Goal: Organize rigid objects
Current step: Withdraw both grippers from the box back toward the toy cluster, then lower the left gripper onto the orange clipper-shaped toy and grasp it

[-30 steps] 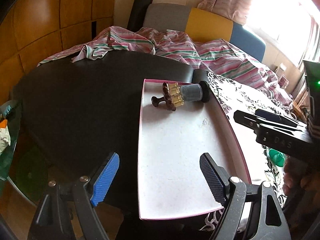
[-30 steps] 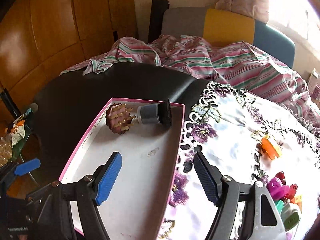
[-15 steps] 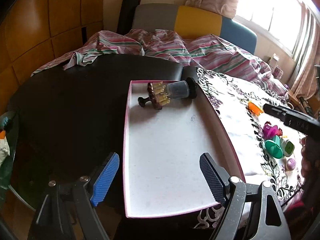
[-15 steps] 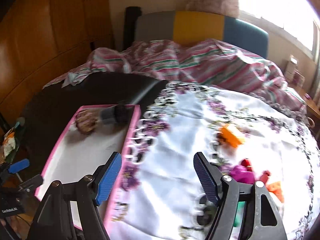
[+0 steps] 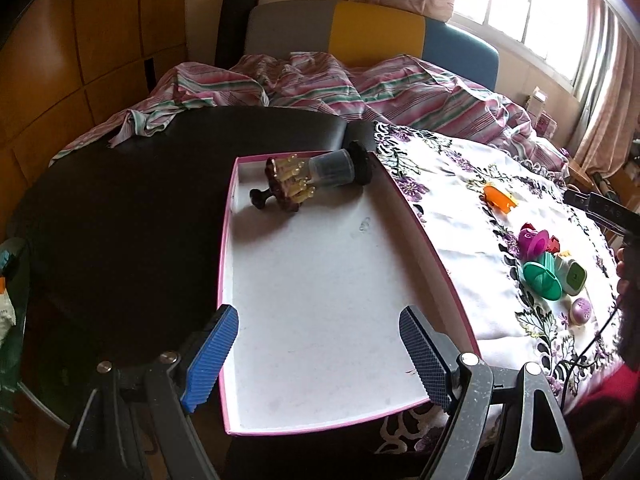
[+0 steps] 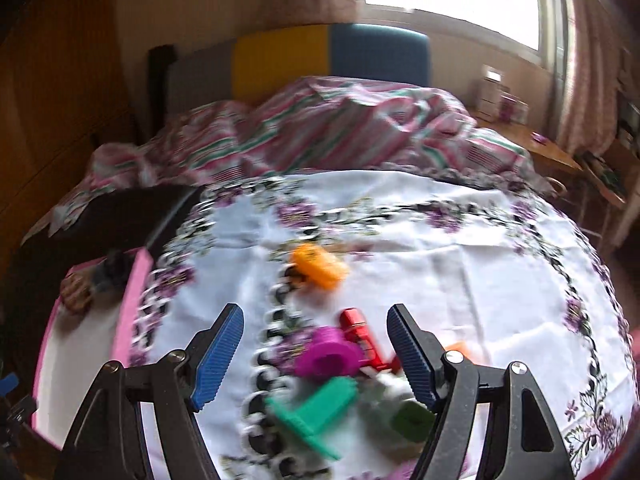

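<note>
A white tray with a pink rim point(image 5: 320, 300) lies on the table. A brown bristle brush point(image 5: 282, 190) and a grey cup on a black base point(image 5: 336, 168) lie at its far end. My left gripper point(image 5: 318, 354) is open and empty over the tray's near end. On the floral cloth point(image 6: 440, 272) lie an orange piece point(image 6: 318, 266), a magenta cup point(image 6: 328, 354), a red piece point(image 6: 358, 330), a green cup point(image 6: 316, 408) and a white and green piece point(image 6: 408, 416). My right gripper point(image 6: 316, 354) is open and hangs over this cluster, empty. The right wrist view is blurred.
The table's left half is bare black point(image 5: 120, 208). A striped cloth point(image 5: 360, 88) is heaped at the far edge, with coloured chair backs point(image 5: 376, 36) behind. A small purple ball point(image 5: 582, 310) lies near the cloth's front right. The tray also shows at left in the right wrist view point(image 6: 80, 344).
My right gripper has swung right, from over the tray to over the coloured pieces on the cloth. The left wrist view has shifted a little to the right. Both grippers stay open.
</note>
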Demonstrator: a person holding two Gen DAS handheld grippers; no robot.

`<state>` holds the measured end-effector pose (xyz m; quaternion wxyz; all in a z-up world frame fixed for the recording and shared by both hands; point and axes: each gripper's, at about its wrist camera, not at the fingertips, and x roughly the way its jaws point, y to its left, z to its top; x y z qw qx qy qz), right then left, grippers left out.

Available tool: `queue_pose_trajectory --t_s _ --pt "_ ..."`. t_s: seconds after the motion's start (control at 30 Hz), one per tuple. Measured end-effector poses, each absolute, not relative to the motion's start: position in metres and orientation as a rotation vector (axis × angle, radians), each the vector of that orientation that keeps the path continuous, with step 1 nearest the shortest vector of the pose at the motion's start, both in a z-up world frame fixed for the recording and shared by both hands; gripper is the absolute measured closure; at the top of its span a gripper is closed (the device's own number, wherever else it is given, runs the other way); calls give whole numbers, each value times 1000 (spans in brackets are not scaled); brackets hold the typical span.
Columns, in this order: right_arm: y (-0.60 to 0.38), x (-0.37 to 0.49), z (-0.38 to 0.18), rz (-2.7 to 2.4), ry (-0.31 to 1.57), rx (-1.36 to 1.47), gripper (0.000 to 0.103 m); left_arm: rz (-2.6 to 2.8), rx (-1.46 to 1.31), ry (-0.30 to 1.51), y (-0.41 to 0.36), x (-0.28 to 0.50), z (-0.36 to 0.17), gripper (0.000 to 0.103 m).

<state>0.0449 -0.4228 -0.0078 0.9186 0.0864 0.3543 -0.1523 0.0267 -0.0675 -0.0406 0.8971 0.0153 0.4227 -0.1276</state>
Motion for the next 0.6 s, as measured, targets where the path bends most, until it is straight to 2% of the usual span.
queue_pose_trajectory --t_s 0.2,0.4,0.5,0.6 --pt "-476 34 -25 -458 729 365 28 -302 26 884 -82 34 -37 20" --pt "-501 17 -26 -531 696 499 27 -418 64 861 -131 49 -21 19" --pt "-509 13 -27 -542 692 543 28 -489 97 848 -162 59 -12 10" --pt "-513 10 -28 -534 685 579 27 -563 126 858 -197 75 -9 7"
